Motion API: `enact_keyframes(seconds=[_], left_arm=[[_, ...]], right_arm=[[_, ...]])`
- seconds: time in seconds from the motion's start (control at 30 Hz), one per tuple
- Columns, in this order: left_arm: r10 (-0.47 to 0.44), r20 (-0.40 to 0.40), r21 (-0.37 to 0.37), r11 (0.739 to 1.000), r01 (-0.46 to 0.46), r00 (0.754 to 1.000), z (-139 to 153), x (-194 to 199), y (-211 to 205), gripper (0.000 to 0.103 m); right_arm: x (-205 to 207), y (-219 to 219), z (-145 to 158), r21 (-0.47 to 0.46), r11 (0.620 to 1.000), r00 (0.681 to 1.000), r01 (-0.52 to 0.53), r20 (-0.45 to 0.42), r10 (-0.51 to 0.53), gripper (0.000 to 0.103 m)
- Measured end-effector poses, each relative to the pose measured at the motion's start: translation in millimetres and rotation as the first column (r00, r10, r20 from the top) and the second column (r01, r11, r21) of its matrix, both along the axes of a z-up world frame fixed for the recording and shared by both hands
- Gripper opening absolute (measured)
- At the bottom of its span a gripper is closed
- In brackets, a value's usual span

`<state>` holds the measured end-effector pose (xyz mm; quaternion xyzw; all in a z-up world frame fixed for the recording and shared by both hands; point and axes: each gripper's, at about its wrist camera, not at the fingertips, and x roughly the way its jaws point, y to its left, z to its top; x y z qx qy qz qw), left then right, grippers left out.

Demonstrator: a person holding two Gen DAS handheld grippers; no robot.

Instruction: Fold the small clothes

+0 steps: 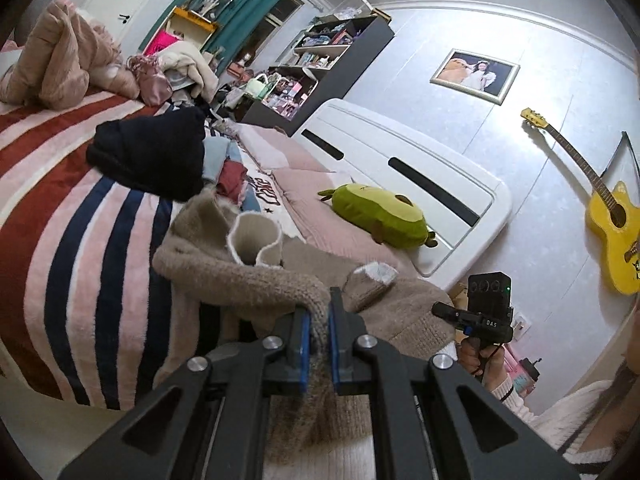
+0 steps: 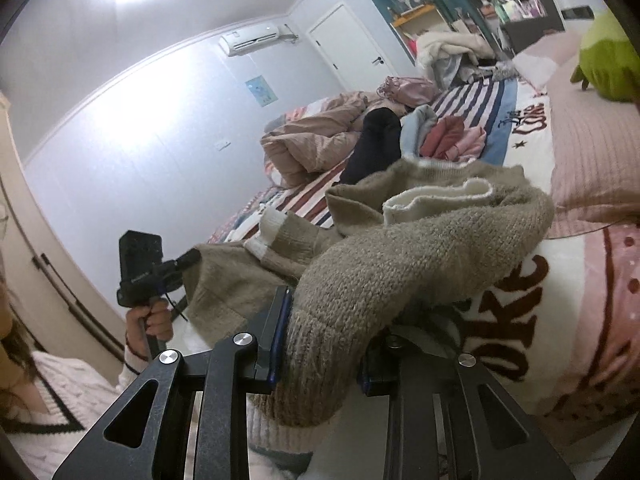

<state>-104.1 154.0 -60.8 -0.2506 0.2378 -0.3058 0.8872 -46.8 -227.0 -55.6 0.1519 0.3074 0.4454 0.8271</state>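
Observation:
A beige knitted sweater [image 1: 224, 276] with a cream collar and cuffs hangs lifted above the bed, stretched between both grippers. My left gripper [image 1: 319, 316] is shut on a thin fold of its edge, seen between the blue pads. My right gripper [image 2: 320, 344] is shut on a thick bunch of the same sweater [image 2: 420, 240], which drapes over its fingers and hides the right pad. In the left wrist view the right gripper's body [image 1: 480, 312] shows at the right, held by a hand. The left one [image 2: 148, 276] shows likewise in the right wrist view.
A striped blanket [image 1: 80, 216] covers the bed. On it lie a dark garment [image 1: 152, 156], small folded clothes [image 1: 232, 176], a pink duvet heap [image 1: 64, 64] and a green plush toy [image 1: 380, 216]. A white headboard [image 1: 420, 184], shelves and a yellow guitar [image 1: 608, 216] stand by the wall.

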Motion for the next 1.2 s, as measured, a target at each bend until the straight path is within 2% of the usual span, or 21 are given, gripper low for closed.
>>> enact_keyframes(seconds=[0.1,0.2,0.27,0.4,0.53,0.63,0.77,0.9,0.97,1.03,1.07,1.1,1.2], left_arm=[[0.043,-0.004,0.04,0.998,-0.043,0.999,2.2,-1.4,2.0,0.005],[0.063,-0.019,0.03,0.998,-0.063,0.998,-0.2,13.7,8.2,0.005],[0.094,-0.013,0.064,0.994,-0.093,0.996,1.6,33.5,10.2,0.005],[0.13,-0.044,0.11,0.986,-0.125,0.991,-1.3,95.6,12.9,0.005],[0.198,-0.075,0.197,0.964,-0.18,0.977,-11.4,175.7,11.2,0.005],[0.204,-0.129,0.226,0.959,-0.171,0.971,-26.9,232.3,11.2,0.005],[0.231,-0.21,0.319,0.935,-0.157,0.95,-60.7,297.7,11.1,0.005],[0.208,-0.292,0.324,0.94,-0.108,0.934,-87.6,327.5,13.6,0.008],[0.169,-0.304,0.301,0.951,-0.074,0.938,-86.6,327.9,16.7,0.018],[0.135,-0.274,0.272,0.961,-0.058,0.952,-76.7,317.4,21.2,0.046],[0.131,-0.252,0.272,0.96,-0.06,0.959,-69.0,311.8,22.8,0.053],[0.129,-0.224,0.286,0.956,-0.062,0.966,-58.4,304.2,24.2,0.063],[0.111,-0.14,0.326,0.944,-0.06,0.984,-23.2,279.4,26.1,0.07]], right_arm=[[-8.9,-8.3,6.4,-0.011,1.0,1.0,0.026,0.0,-0.026,0.022],[1.8,-10.8,10.1,-0.023,0.998,0.998,0.058,-0.004,-0.058,0.022],[17.0,-11.2,14.6,-0.038,0.995,0.996,0.087,-0.013,-0.088,0.022],[75.0,-12.2,16.4,-0.108,0.983,0.987,0.146,-0.057,-0.153,0.022],[142.4,-7.5,13.2,-0.168,0.971,0.977,0.168,-0.106,-0.187,0.022],[199.7,-3.5,1.3,-0.226,0.958,0.962,0.176,-0.166,-0.216,0.022],[266.5,2.6,-29.8,-0.307,0.937,0.934,0.165,-0.256,-0.249,0.024],[307.4,1.4,-64.2,-0.283,0.95,0.891,0.131,-0.387,-0.238,0.033],[311.7,1.3,-69.7,-0.263,0.961,0.889,0.091,-0.413,-0.197,0.042],[308.7,-0.8,-66.0,-0.248,0.967,0.898,0.057,-0.411,-0.158,0.058],[303.1,-3.6,-60.0,-0.252,0.966,0.905,0.051,-0.397,-0.151,0.072],[295.3,-6.7,-50.6,-0.267,0.962,0.918,0.051,-0.368,-0.151,0.082],[270.5,-11.1,-17.1,-0.353,0.933,0.954,0.064,-0.253,-0.161,0.084]])
